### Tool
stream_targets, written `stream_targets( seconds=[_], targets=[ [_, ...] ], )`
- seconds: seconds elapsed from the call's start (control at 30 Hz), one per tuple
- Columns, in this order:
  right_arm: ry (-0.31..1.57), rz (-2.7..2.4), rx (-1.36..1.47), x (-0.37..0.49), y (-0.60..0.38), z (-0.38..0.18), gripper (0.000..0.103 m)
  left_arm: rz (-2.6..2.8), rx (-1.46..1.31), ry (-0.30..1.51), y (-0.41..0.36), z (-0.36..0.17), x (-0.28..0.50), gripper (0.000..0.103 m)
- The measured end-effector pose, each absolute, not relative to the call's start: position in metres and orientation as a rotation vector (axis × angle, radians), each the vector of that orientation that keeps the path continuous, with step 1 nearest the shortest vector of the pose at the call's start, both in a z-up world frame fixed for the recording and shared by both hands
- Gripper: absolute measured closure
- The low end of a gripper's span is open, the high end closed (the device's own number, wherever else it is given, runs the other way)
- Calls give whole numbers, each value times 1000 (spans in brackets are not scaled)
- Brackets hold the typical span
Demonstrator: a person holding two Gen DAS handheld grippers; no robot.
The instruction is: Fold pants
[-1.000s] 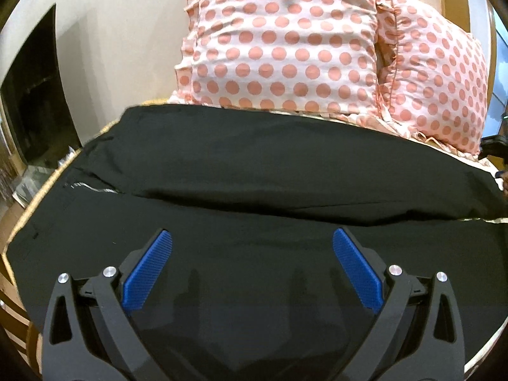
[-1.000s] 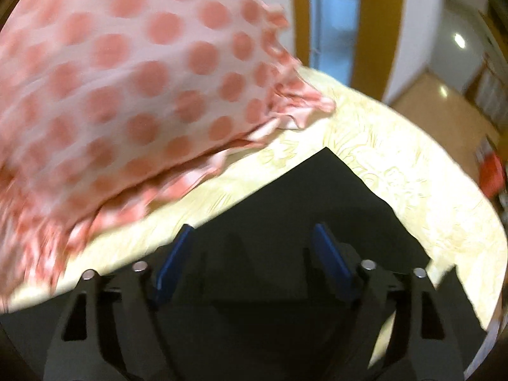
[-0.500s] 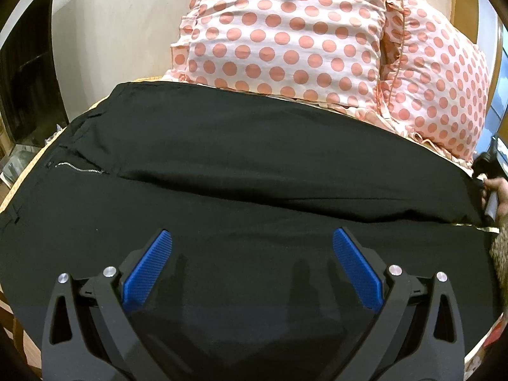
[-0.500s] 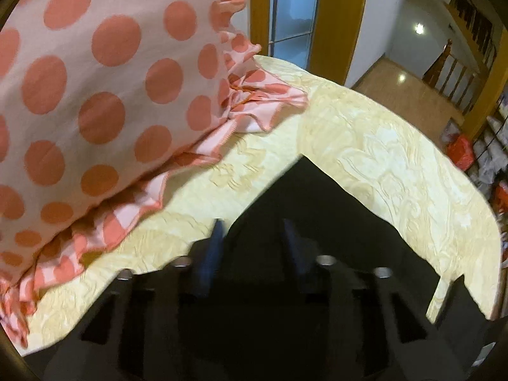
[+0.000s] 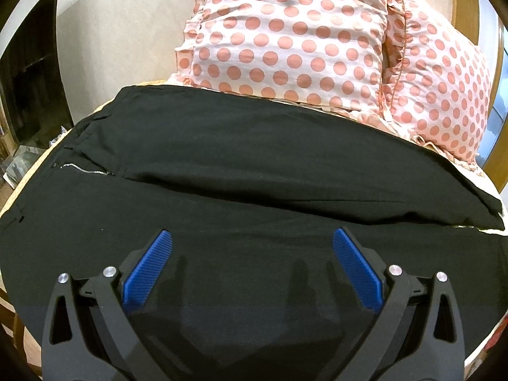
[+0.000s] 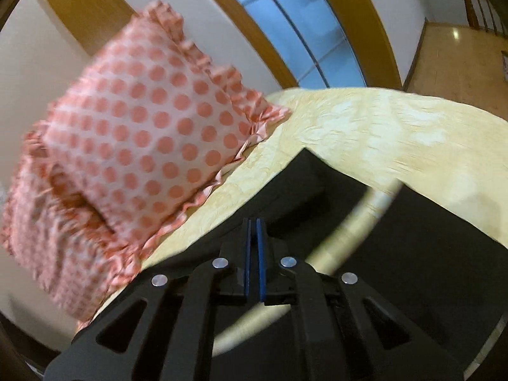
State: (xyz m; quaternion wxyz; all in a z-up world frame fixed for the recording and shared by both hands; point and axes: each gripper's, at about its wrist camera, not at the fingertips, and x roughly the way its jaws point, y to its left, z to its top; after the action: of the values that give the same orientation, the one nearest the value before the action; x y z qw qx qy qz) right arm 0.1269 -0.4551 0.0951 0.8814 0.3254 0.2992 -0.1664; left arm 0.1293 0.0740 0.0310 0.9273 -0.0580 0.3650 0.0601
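With the right gripper pinching a pants hem and the left gripper wide, thin cloth may slip free.

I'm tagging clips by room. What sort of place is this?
Most likely a bedroom: black pants lie spread on a yellow bedspread, with polka-dot ruffled pillows propped against the wall behind, and a wood-framed glass door to one side.

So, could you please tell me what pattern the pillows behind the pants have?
The pillows are white with salmon-pink polka dots, clearest in the left wrist view.
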Motion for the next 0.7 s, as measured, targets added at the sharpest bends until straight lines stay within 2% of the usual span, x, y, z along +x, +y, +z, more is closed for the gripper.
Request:
stream_targets(
  seconds=[0.17, 0.23, 0.27, 0.3, 0.37, 0.43, 0.47, 0.57, 0.7],
  targets=[
    [686, -291, 739, 99, -462, 79, 98, 127, -90, 756, 69, 31, 132, 2],
    [698, -259, 793, 109, -468, 78, 94, 130, -68, 766, 65, 30, 133, 2],
    [696, -233, 807, 119, -469, 79, 85, 134, -59, 764, 64, 29, 132, 2],
    [686, -217, 810, 130, -468, 81, 64, 141, -51, 755, 63, 30, 130, 2],
    [682, -180, 819, 153, -464, 81, 35, 147, -46, 742, 62, 31, 128, 2],
    [710, -146, 858, 181, -462, 74, 37, 152, -52, 750, 64, 31, 130, 2],
    [734, -127, 901, 193, -462, 66, 45, 151, -58, 757, 65, 30, 131, 2],
    [819, -76, 1028, 227, -455, 42, 50, 147, -80, 774, 68, 29, 134, 2],
    [902, -77, 1057, 250, -440, 19, 50, 145, -94, 779, 71, 28, 135, 2]
  ],
)
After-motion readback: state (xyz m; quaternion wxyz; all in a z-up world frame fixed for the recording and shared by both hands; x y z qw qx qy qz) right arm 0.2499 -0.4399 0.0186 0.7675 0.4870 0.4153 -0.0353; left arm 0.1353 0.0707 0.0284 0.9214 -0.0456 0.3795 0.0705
